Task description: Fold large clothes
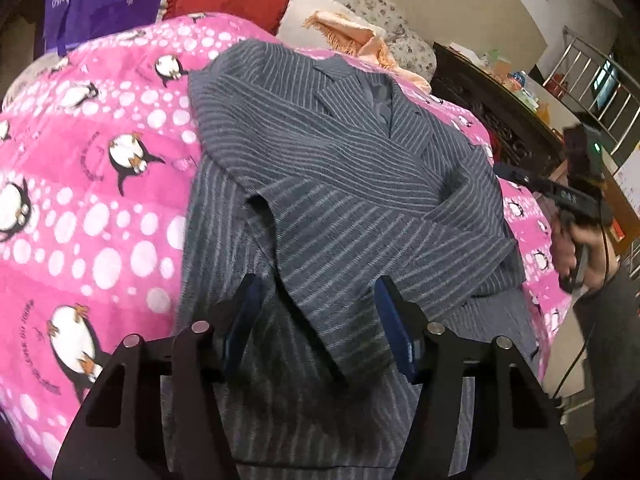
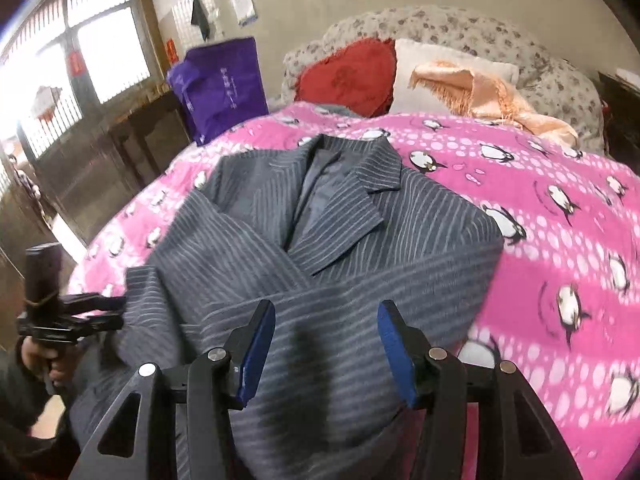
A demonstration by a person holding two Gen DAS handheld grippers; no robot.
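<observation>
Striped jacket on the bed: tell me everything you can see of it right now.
The striped jacket is grey with thin pale stripes, woven, suit-like cloth. It lies front up on the pink penguin blanket, collar toward the pillows, lapels open on a plain grey lining. Both sleeves are folded across the chest. Neither open gripper holds it.

A home bedroom: ahead of the claw lies a bed under a pink penguin quilt (image 2: 520, 208), with a red cushion (image 2: 348, 76) and white pillow (image 2: 408, 76) beyond.
</observation>
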